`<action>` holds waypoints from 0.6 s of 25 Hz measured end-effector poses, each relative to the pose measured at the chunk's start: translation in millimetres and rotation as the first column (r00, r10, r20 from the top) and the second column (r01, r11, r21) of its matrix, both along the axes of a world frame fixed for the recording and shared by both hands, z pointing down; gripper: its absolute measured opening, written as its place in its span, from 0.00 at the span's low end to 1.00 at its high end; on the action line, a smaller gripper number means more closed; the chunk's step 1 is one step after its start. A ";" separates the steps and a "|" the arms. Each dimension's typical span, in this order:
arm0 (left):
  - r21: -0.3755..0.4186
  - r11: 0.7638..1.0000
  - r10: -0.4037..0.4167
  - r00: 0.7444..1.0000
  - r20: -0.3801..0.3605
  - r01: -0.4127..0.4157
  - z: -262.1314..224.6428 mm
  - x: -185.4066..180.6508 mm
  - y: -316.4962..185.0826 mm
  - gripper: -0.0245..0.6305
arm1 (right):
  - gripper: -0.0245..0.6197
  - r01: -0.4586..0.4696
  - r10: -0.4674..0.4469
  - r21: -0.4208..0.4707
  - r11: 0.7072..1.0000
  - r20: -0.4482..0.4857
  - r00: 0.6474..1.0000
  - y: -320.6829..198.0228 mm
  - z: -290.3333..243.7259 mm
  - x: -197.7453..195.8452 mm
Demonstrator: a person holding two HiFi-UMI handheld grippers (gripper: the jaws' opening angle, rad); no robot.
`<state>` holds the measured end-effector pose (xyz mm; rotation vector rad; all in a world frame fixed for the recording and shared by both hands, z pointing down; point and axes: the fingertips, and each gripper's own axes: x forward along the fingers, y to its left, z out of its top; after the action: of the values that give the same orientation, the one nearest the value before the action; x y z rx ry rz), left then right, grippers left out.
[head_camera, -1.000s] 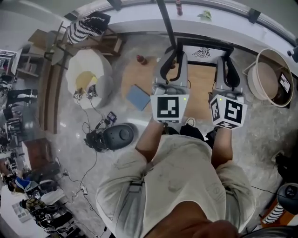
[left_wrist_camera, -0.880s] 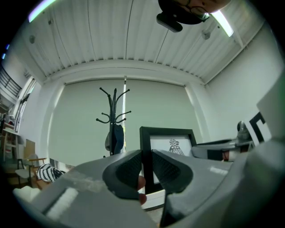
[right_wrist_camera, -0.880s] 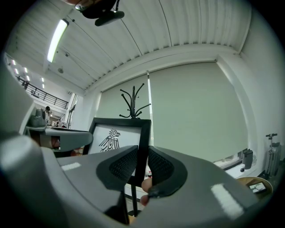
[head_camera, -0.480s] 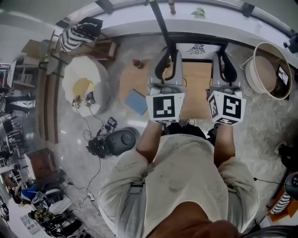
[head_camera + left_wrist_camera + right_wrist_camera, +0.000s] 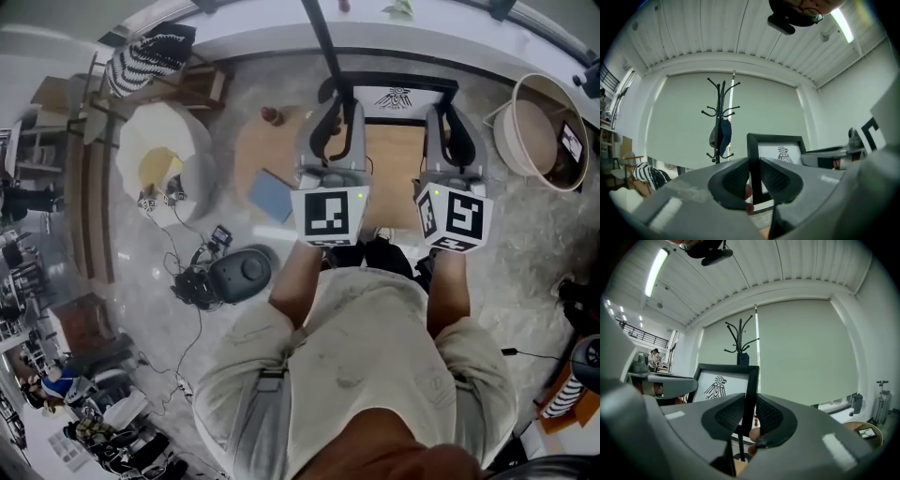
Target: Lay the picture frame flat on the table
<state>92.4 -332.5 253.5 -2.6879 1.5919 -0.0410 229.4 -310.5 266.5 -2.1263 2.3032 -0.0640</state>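
I have the frame (image 5: 401, 97) between my two tools, one on each side bar. My left tool (image 5: 339, 112) is closed on the frame's left bar. In the left gripper view that tool (image 5: 754, 174) has its two ribbed pads set close together with only the thin black bar between them, both pressing on it. My right tool (image 5: 452, 127) is closed the same way on the right bar. In the right gripper view the right tool (image 5: 749, 411) has its pads clamped on either face of that bar. Neither tool is wide open; each gap is just the thickness of the frame's edge.

The frame (image 5: 780, 152) stands upright, its print of a black bird facing me, and its top edge looks level. From the right side the frame (image 5: 724, 383) shows the same bird behind glass. It sits over the far edge of the wooden worktop (image 5: 394, 178). I cannot tell whether its bottom edge touches the wood.

A blue pad (image 5: 272, 195) lies flat on the worktop to my left, well apart from the frame. A coat stand (image 5: 722, 117) rises behind the frame, in front of a pale blind.
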 end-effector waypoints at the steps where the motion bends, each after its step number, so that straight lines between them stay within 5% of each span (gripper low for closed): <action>1: -0.014 1.000 -0.002 1.000 0.008 0.002 6.6 -2.4 -0.9 0.16 | 0.15 0.004 -0.004 -0.013 1.000 0.004 1.000 -1.1 6.3 -2.2; 15: -0.187 0.982 0.006 0.998 0.068 0.007 103.0 -3.0 -25.9 0.16 | 0.15 0.020 -0.016 -0.215 0.976 0.024 1.000 -25.4 99.1 -3.1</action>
<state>89.4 -358.4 356.6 -2.7880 1.6467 -0.2946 226.3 -335.9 365.7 -2.1846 2.4024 -0.3510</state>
